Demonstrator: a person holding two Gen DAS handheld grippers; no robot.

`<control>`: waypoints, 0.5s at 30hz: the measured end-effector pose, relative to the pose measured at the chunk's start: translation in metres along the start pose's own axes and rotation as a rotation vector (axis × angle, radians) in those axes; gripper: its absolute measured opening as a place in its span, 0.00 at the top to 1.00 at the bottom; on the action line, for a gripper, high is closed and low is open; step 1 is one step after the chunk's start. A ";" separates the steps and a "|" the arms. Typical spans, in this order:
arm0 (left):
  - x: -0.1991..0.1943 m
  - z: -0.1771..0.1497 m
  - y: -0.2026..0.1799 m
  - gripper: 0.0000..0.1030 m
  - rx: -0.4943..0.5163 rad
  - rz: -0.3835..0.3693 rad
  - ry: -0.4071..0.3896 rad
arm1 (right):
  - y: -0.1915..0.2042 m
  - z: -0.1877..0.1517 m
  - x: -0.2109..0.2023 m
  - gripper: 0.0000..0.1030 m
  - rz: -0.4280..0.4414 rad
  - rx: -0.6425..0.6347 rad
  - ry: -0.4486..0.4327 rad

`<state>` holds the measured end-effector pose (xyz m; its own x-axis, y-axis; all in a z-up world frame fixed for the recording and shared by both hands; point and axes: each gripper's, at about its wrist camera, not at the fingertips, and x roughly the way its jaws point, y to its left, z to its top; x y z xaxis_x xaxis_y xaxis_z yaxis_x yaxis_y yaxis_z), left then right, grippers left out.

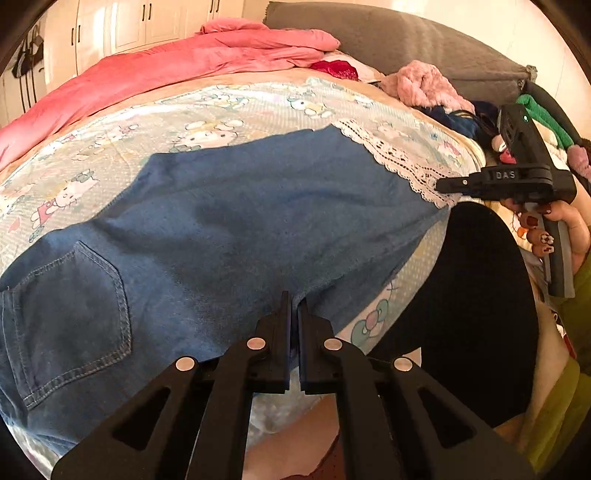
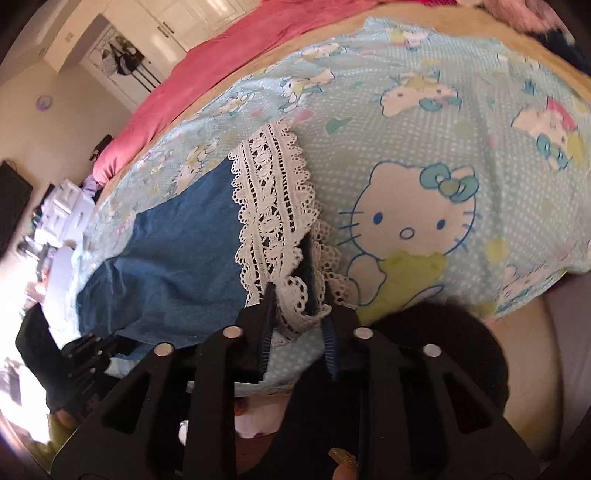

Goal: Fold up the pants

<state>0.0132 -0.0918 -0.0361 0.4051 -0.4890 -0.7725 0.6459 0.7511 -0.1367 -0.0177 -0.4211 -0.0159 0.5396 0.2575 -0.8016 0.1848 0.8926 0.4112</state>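
Blue denim pants [image 1: 221,229] lie flat on the bed, with a back pocket [image 1: 74,295] at the left and a white lace hem [image 1: 399,162] at the right. My left gripper [image 1: 294,306] is shut on the near edge of the denim, mid-length. In the right wrist view, the lace hem [image 2: 273,199] bunches up between the fingers of my right gripper [image 2: 297,302], which is shut on its near corner. The left wrist view shows that right gripper [image 1: 441,184] side-on at the hem, held by a hand [image 1: 569,229]. The left gripper [image 2: 85,350] is a dark blur beside the denim [image 2: 177,251].
A cartoon-cat bedsheet [image 1: 258,103] covers the bed. A pink quilt [image 1: 184,62] lies along the far side, and loose clothes [image 1: 424,85] are piled against a grey headboard [image 1: 388,40]. A black-clad leg [image 1: 480,277] is at the near edge, and white wardrobes [image 1: 129,26] stand behind.
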 end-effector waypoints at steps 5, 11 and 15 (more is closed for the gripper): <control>0.003 -0.002 -0.003 0.97 0.000 -0.002 0.012 | 0.011 0.009 0.000 0.93 -0.067 -0.113 -0.085; 0.000 -0.009 -0.001 0.88 -0.019 -0.014 0.030 | -0.002 0.006 0.009 0.69 -0.146 -0.121 -0.033; -0.030 -0.014 0.015 0.71 -0.064 0.009 -0.011 | -0.006 0.008 -0.018 0.66 -0.147 -0.117 -0.110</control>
<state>0.0014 -0.0598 -0.0238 0.4177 -0.4867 -0.7673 0.5996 0.7821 -0.1697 -0.0221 -0.4341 -0.0003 0.6014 0.0853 -0.7944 0.1752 0.9560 0.2353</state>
